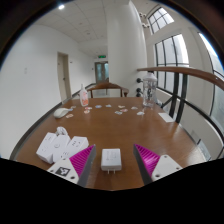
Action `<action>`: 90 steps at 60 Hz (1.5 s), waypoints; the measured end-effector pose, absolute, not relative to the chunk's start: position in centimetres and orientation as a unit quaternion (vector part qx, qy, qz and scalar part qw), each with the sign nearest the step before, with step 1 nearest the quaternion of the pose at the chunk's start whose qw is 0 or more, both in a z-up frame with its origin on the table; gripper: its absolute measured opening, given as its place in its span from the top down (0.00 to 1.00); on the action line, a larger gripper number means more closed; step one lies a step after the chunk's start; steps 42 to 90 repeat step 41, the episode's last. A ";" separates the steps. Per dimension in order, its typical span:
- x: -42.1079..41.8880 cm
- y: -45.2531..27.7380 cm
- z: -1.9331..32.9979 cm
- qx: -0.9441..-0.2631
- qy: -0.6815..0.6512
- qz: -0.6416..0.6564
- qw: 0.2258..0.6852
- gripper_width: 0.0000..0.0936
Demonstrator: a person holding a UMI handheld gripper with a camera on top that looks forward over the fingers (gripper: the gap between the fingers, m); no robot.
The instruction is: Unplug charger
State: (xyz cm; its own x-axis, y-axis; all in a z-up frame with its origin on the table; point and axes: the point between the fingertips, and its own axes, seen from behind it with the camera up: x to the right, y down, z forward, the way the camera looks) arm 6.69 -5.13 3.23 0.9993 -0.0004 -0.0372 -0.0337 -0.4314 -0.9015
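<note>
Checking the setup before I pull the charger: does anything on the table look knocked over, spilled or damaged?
Nothing stands out. The white charger lies flat on the wooden table between the open fingers, untouched. White boxes sit beside it, and a clear bottle stands upright at the far end.

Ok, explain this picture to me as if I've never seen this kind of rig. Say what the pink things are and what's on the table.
There is no robot arm here. A person carries hand-held tongs, and the camera rides on them, looking forward along the two fingers. The pink shapes are pads on the fingers' inner faces, parts of the tool itself. The fingers are open and hold nothing. A small white charger lies on the wooden table between them, with a gap at each side. Beside the left finger lie white blocks, perhaps more adapters. Farther off stand a pink cup and a clear bottle, with small white items scattered about. Beyond are a chair, windows and a hallway.
</note>
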 end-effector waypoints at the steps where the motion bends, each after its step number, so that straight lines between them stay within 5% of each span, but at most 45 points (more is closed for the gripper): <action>1: 6.5 -5.4 3.6 -0.844 0.008 0.014 0.536 0.05; 35: 5.7 -15.7 8.9 -0.802 -0.032 -0.020 0.596 0.09; 90: 5.5 -15.7 8.7 -0.803 -0.025 0.002 0.596 0.09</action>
